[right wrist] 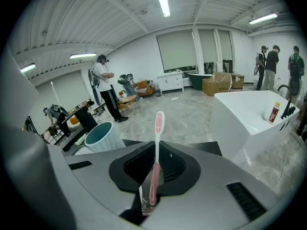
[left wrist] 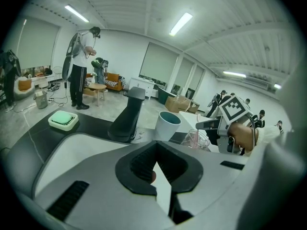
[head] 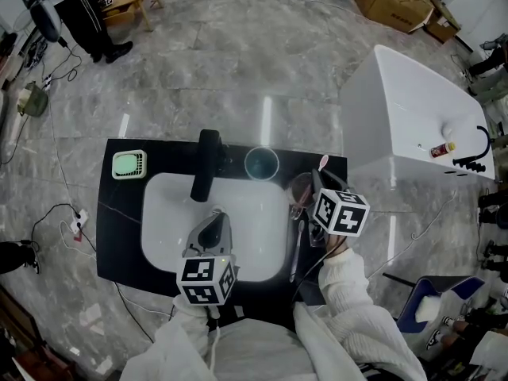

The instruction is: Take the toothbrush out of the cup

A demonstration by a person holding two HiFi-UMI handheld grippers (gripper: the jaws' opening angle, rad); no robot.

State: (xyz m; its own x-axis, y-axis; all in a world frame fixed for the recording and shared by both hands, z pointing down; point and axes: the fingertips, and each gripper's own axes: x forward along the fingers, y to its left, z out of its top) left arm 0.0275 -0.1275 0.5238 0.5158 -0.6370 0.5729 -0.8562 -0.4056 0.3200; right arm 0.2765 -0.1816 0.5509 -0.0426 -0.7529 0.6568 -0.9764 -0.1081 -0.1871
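One toothbrush (right wrist: 156, 143), pink, stood upright between the jaws of the right tool (right wrist: 153, 178). The jaws were drawn narrow on its handle. Its lower end was in a clear cup (right wrist: 143, 204) and its bristle head rose well above the jaws. From the head view the same toothbrush (head: 324, 163) showed its pink head just past the clear cup (head: 300, 189), which sat on the black counter (head: 119, 236) at the right edge of the white sink (head: 167, 213), with the right tool (head: 311, 201) against it.

There were two cups in all. The second cup (head: 261, 163), white outside and teal inside, stood empty on the counter behind the sink, just right of the single black faucet (head: 205, 165) and apart from the clear one.

The left tool (head: 208, 230) hung over the sink basin. In its own view the left tool (left wrist: 160, 186) had its jaws nearly together with nothing between them.

One green soap dish (head: 128, 164) sat at the counter's back left corner. One white bathtub (head: 413, 109) stood on the floor to the right.
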